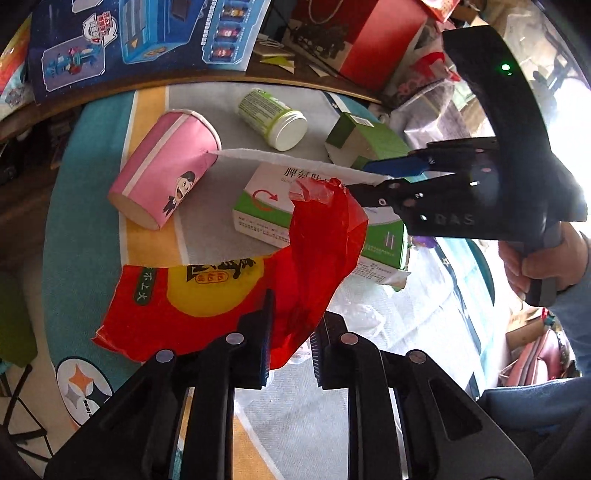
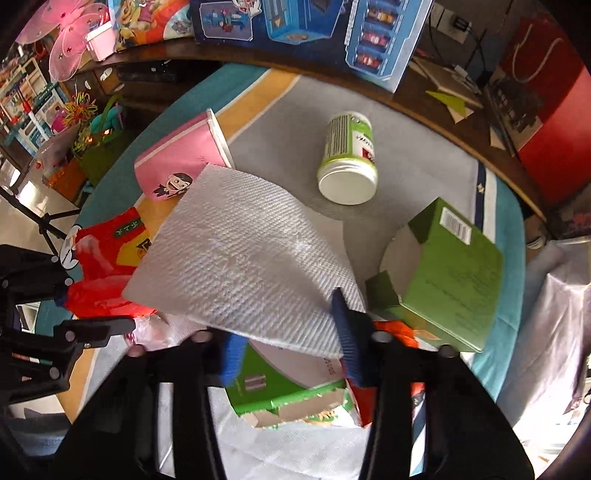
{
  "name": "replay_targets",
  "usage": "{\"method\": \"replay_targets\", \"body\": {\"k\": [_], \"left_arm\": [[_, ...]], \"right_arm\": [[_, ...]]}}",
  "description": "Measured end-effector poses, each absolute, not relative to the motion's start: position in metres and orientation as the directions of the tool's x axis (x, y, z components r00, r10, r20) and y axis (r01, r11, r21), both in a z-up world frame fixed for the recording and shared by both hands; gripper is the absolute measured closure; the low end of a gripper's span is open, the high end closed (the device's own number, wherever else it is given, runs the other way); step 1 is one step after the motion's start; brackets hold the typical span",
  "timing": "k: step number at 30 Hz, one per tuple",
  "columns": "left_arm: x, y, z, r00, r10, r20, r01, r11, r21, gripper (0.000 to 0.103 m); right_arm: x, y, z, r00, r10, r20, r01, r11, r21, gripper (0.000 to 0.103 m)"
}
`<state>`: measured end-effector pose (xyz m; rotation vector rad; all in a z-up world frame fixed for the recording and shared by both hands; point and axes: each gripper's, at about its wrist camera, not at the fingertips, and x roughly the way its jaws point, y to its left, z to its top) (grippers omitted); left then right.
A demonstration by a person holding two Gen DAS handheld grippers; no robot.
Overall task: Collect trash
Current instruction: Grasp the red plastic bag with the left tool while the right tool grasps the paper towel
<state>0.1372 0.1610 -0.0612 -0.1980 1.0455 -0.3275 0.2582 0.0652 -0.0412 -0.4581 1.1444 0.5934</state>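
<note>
My left gripper (image 1: 290, 338) is shut on a red plastic bag (image 1: 325, 243) and holds its mouth up over the mat. My right gripper (image 2: 291, 343) is shut on a white paper towel (image 2: 243, 258), lifted flat above a white and green box (image 1: 266, 206). In the left wrist view the right gripper (image 1: 373, 181) holds the paper towel (image 1: 288, 160) edge-on beside the bag's raised rim. A pink paper cup (image 1: 162, 177), a green and white bottle (image 1: 273, 118) and a green carton (image 2: 450, 273) lie on the mat.
A red and yellow snack wrapper (image 1: 177, 299) lies under the bag. The round mat (image 2: 288, 122) has a wooden ledge behind it with a blue toy box (image 2: 317, 33) and a red bag (image 2: 550, 122). White plastic sheeting (image 1: 406, 332) lies on the right.
</note>
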Motion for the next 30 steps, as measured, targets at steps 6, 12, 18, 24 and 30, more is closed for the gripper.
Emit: {"method": "replay_targets", "body": {"k": [6,12,18,24,30], "left_arm": [[0.142,0.154,-0.064,0.486,-0.285,-0.826,0.16,0.958,-0.237,0.057],[0.147,0.143,-0.067,0.493,-0.243,-0.836,0.164,0.969,-0.185,0.084],[0.135,0.14,-0.043,0.534,-0.219,-0.817,0.141,0.975,-0.17,0.095],[0.116,0.13,-0.002,0.584,-0.23,-0.779,0.163,0.973,-0.165,0.096],[0.099,0.102,0.03,0.601,-0.257,-0.757,0.206,0.965,-0.164,0.096]], "right_arm": [[0.259,0.053,-0.038,0.298,0.24,-0.924,-0.592,0.806,0.018,0.101],[0.252,0.033,-0.015,0.328,0.289,-0.899,-0.543,0.837,0.071,0.101],[0.238,0.003,0.016,0.369,0.353,-0.86,-0.49,0.86,0.143,0.101],[0.217,-0.035,0.041,0.392,0.404,-0.827,-0.458,0.865,0.205,0.101],[0.187,-0.086,0.059,0.436,0.419,-0.796,-0.41,0.881,0.238,0.101]]}}
